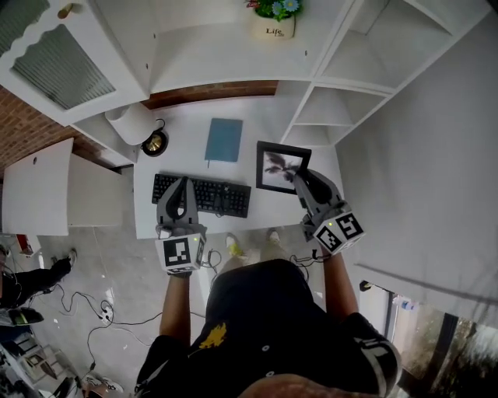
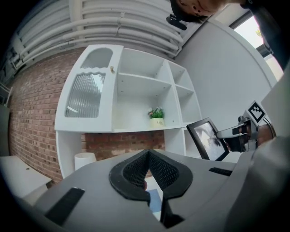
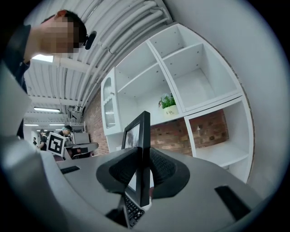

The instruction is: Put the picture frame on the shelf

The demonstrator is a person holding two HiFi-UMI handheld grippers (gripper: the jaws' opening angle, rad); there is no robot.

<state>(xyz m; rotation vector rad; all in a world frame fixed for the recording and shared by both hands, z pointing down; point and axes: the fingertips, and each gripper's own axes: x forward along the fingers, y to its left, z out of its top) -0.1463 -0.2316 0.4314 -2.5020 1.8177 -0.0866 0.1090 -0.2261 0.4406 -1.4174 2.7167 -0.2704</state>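
The black picture frame [image 1: 278, 166] holds a grey-toned photo and stands upright over the right end of the white desk [image 1: 187, 124]. My right gripper [image 1: 299, 180] is shut on its right edge. In the right gripper view the frame [image 3: 144, 129] is edge-on between the pads of the right gripper [image 3: 141, 159]. The left gripper view shows the frame [image 2: 207, 138] at the right. My left gripper [image 1: 184, 186] hovers over the keyboard [image 1: 222, 196], tips together and holding nothing; its tips [image 2: 148, 154] meet in its own view. The white shelf unit [image 1: 233, 47] rises behind the desk.
A potted plant [image 1: 276, 17] sits in the shelf's middle bay. On the desk lie a blue notebook [image 1: 224, 140], a white cylinder [image 1: 131, 123] and a small round dark object [image 1: 154, 143]. The shelf's right-hand bays [image 3: 199, 86] hold nothing. A glass-fronted cabinet door [image 2: 88, 93] closes the left bay.
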